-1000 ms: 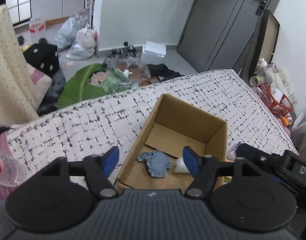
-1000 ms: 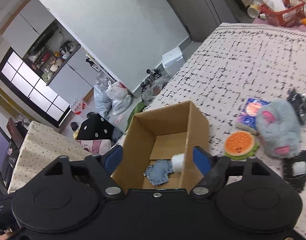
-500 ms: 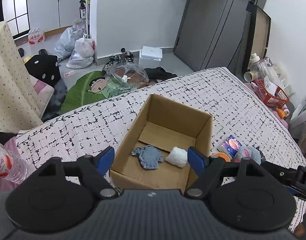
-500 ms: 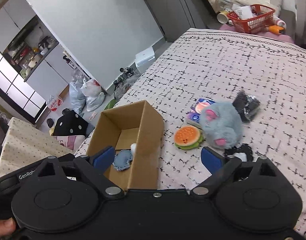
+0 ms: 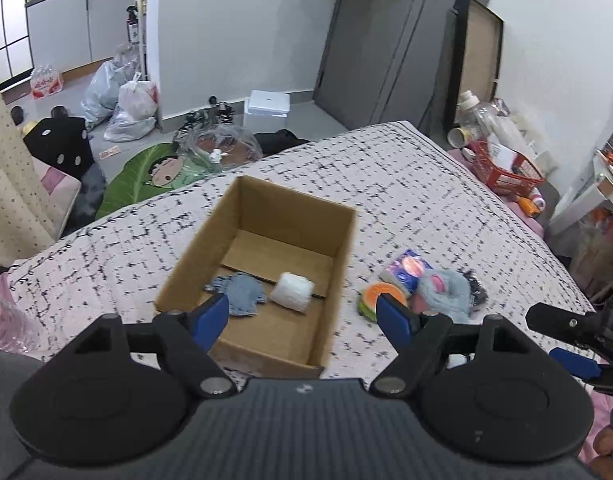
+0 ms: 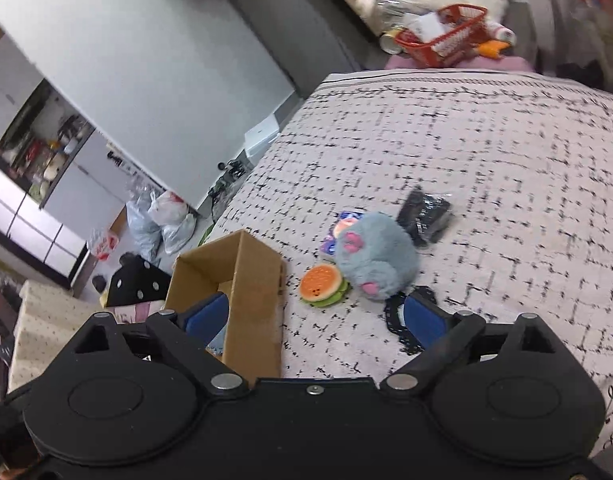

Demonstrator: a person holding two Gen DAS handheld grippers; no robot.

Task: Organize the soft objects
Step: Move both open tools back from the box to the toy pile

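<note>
An open cardboard box [image 5: 338, 240] [image 6: 254, 280] sits on the checked bedspread [image 5: 406, 184]. Inside it lie a blue denim piece [image 5: 240, 290] and a white fluffy roll [image 5: 292, 291]. Right of the box lie a burger toy [image 6: 320, 284] [image 5: 376, 294], a grey plush mouse [image 6: 376, 256] [image 5: 446, 292], a blue packet [image 5: 408, 270] and a black pouch [image 6: 424, 216]. My left gripper [image 5: 302, 312] is open and empty above the box's near end. My right gripper [image 6: 316, 316] is open and empty, hovering just short of the burger and the mouse.
A red basket [image 6: 442, 42] with bottles stands past the bed's far right edge. Bags [image 5: 122, 100], a white box [image 5: 266, 108] and a green mat [image 5: 146, 172] lie on the floor beyond the bed. A plastic bottle [image 5: 2, 320] lies at the left.
Both grippers have pulled back and swung right. The right gripper has left the box and now faces the burger and mouse. Both stay open and empty.
</note>
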